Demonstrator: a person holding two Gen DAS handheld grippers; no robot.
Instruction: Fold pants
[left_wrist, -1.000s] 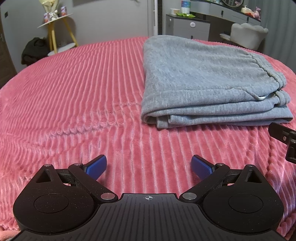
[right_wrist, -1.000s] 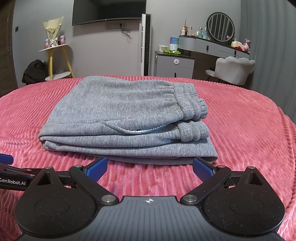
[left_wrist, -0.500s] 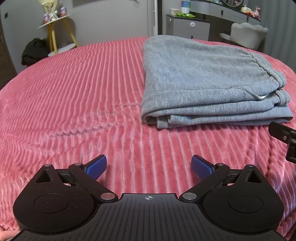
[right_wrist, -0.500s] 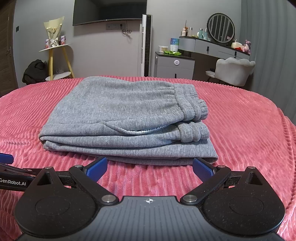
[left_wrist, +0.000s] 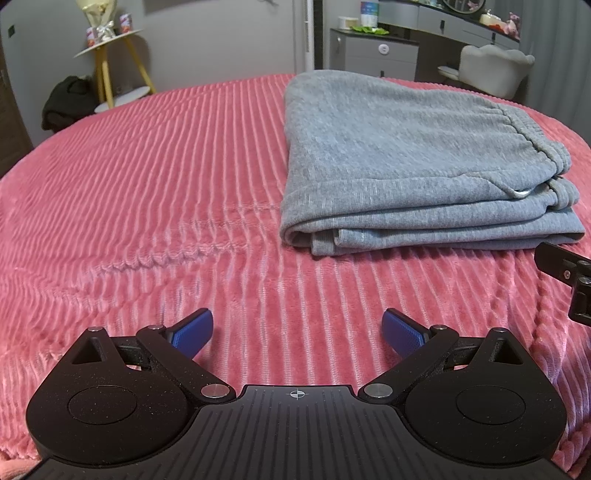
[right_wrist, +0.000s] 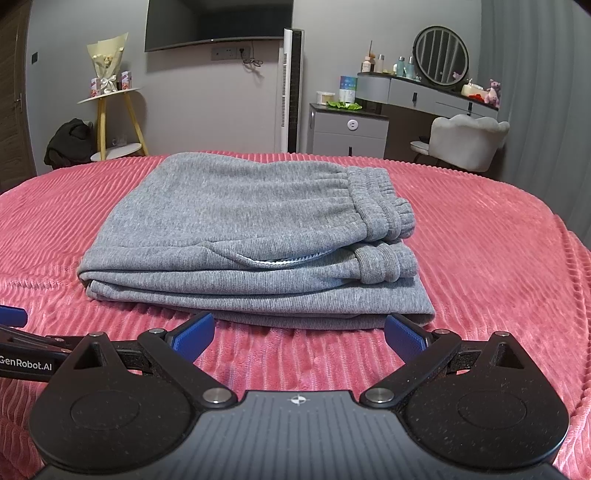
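Grey sweatpants (right_wrist: 251, 229) lie folded in a flat stack on the pink ribbed bedspread (right_wrist: 480, 251), waistband at the right end. In the left wrist view the pants (left_wrist: 406, 155) lie ahead and to the right. My left gripper (left_wrist: 297, 330) is open and empty, low over bare bedspread (left_wrist: 147, 184), well short of the pants. My right gripper (right_wrist: 299, 334) is open and empty, just in front of the near edge of the stack. Part of the right gripper shows at the right edge of the left wrist view (left_wrist: 565, 269).
Beyond the bed stand a yellow-legged side table (right_wrist: 110, 122), a dark bag (right_wrist: 70, 142) on the floor, a grey cabinet (right_wrist: 349, 129), a vanity with round mirror (right_wrist: 441, 55) and a white chair (right_wrist: 465, 140). The bed drops off at the right (right_wrist: 569, 236).
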